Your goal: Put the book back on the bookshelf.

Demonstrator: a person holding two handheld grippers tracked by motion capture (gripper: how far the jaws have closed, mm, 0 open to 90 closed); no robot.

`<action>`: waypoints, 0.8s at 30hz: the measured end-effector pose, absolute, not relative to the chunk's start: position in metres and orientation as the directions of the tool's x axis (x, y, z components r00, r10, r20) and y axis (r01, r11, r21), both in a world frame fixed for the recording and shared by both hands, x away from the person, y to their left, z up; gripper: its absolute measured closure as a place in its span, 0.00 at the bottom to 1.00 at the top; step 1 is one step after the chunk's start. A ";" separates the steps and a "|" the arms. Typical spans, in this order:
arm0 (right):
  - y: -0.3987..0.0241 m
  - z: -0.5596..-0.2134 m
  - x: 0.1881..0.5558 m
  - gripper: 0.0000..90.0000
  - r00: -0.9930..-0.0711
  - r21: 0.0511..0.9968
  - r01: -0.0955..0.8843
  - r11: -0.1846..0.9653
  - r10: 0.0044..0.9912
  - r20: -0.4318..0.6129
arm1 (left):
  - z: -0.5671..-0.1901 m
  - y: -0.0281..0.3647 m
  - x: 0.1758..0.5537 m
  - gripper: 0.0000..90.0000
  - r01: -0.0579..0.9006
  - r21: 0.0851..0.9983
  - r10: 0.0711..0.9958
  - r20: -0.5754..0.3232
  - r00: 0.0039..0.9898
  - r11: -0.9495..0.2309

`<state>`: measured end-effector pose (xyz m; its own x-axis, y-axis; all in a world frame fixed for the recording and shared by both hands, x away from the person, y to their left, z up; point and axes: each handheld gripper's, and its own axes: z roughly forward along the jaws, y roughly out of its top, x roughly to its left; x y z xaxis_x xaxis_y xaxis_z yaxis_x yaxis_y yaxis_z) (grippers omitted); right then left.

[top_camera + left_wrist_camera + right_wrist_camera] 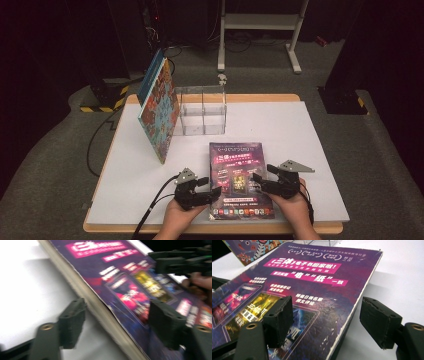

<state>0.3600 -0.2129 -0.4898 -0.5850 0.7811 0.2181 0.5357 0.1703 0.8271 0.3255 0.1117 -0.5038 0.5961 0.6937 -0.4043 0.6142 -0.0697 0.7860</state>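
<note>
A purple book [236,175] with pink and white print lies flat on the white table [300,130], close to the front edge. My left gripper [212,186] is at the book's left edge. In the left gripper view its jaws stand open [119,323] on either side of the book's page edge [100,307], with gaps showing. My right gripper [260,177] is at the book's right edge. In the right gripper view it is open [329,321]: one jaw is over the cover [312,285] and the other over the bare table.
A colourful picture book [159,107] stands tilted against a clear plastic divider box [202,111] at the back left of the table. A white metal frame [260,22] stands on the floor behind. The right half of the table is bare.
</note>
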 end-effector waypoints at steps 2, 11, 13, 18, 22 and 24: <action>-0.212 -0.490 0.363 0.28 -0.584 0.820 0.548 0.165 0.777 0.234 | -0.507 0.110 0.334 0.24 0.635 0.772 0.691 -0.444 0.571 -0.029; -0.214 -0.495 0.373 0.23 -0.579 0.757 0.640 0.131 0.730 0.363 | -0.508 0.091 0.363 0.18 0.701 0.713 0.658 -0.515 0.550 -0.028; -0.214 -0.494 0.374 0.23 -0.575 0.749 0.649 0.134 0.731 0.368 | -0.505 0.090 0.363 0.23 0.698 0.715 0.670 -0.506 0.544 -0.027; -0.212 -0.485 0.367 0.37 -0.572 0.760 0.628 0.168 0.762 0.304 | -0.493 0.096 0.357 0.52 0.656 0.751 0.687 -0.441 0.577 -0.069; -0.216 -0.479 0.365 0.57 -0.582 0.770 0.611 0.183 0.763 0.280 | -0.483 0.096 0.352 0.69 0.601 0.795 0.696 -0.383 0.608 -0.087; -0.218 -0.474 0.362 0.72 -0.613 0.791 0.586 0.176 0.735 0.291 | -0.480 0.096 0.350 0.76 0.580 0.809 0.697 -0.360 0.620 -0.098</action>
<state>0.3621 -0.2183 -0.4740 -0.6125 0.7350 0.2908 0.5864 0.1759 0.7907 0.3499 0.0958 -0.4799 0.6197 0.6972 -0.3604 0.5803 -0.0978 0.8085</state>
